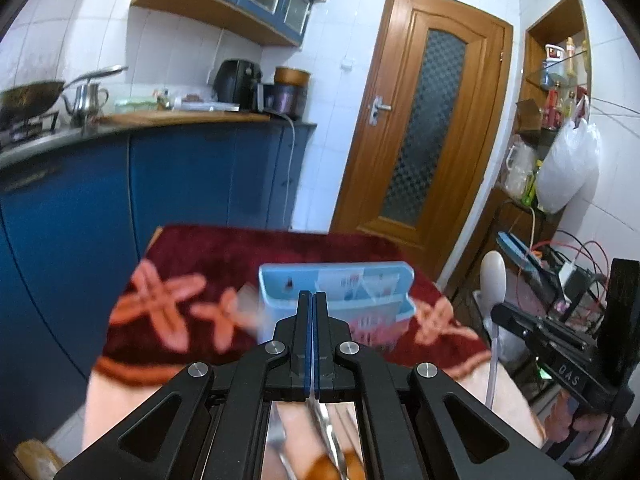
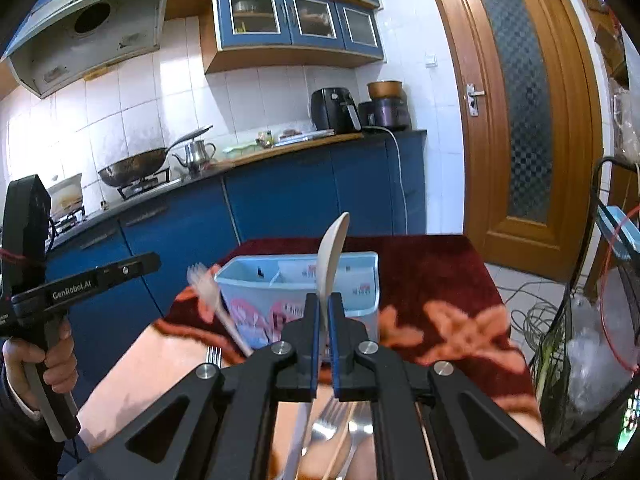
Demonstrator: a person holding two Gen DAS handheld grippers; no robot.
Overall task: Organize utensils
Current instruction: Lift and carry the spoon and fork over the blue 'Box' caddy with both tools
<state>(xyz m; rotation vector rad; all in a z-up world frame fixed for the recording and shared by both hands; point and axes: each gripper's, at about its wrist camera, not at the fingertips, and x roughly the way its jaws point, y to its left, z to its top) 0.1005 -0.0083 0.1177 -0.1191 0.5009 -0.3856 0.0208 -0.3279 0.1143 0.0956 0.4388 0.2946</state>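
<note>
My right gripper points toward twelve o'clock, its jaws nearly closed with a narrow gap between them. My left gripper points the same way, jaws pressed together. My left hand wraps its handle at eight o'clock.

You face white tiled walls, blue base cabinets, a wooden door and a tiled floor.

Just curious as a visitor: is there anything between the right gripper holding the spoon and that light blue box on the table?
In the right wrist view, only red patterned tablecloth separates the right gripper, shut on the spoon, from the light blue utensil box.
</note>
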